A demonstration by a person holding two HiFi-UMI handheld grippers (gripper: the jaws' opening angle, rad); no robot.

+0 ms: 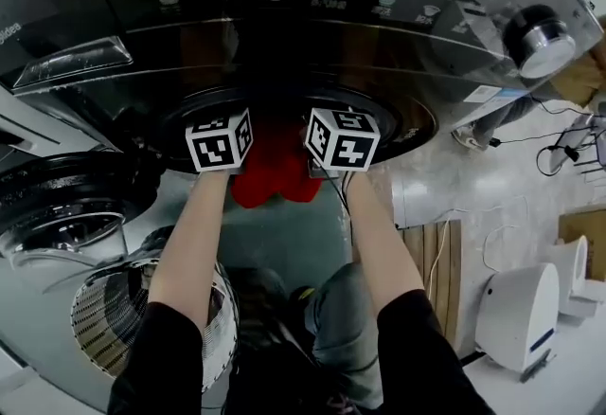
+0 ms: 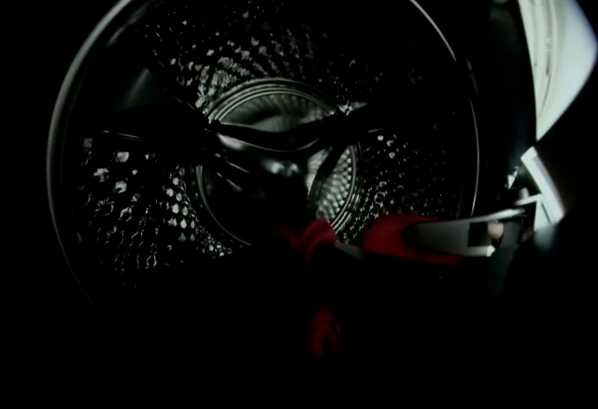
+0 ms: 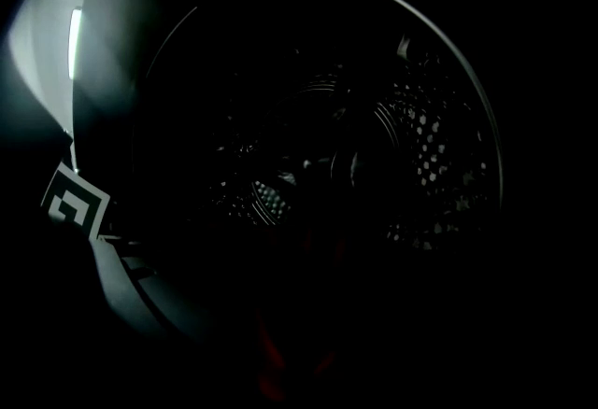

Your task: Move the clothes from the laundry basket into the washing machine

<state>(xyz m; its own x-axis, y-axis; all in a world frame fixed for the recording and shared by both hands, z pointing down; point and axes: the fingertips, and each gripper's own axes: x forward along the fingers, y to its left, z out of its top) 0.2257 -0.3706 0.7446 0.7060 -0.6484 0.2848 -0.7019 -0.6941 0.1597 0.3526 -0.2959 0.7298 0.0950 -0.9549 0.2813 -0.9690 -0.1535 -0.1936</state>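
Red garment [image 1: 275, 174] between both tongs at washer [image 1: 284, 44] drum mouth, 12 o'clock. Left tongs [image 1: 220, 143] closed on garment. Right tongs [image 1: 341, 140]: jaws too dark, grip unclear. Pale floor [image 1: 454, 186], 3 o'clock.

Black sleeves [image 1: 156, 361]; grey-blue trousers [image 1: 336, 328]; white marker cubes [image 1: 220, 140], black square patterns.

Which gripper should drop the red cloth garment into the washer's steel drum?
Left, probably: red cloth garment sits at the left gripper's tips, squarely facing the steel drum. The right gripper's view is too dark.

2 grippers [image 1: 220, 140] [image 1: 342, 138]; 1 red garment [image 1: 275, 171]; 1 washing machine [image 1: 95, 15]
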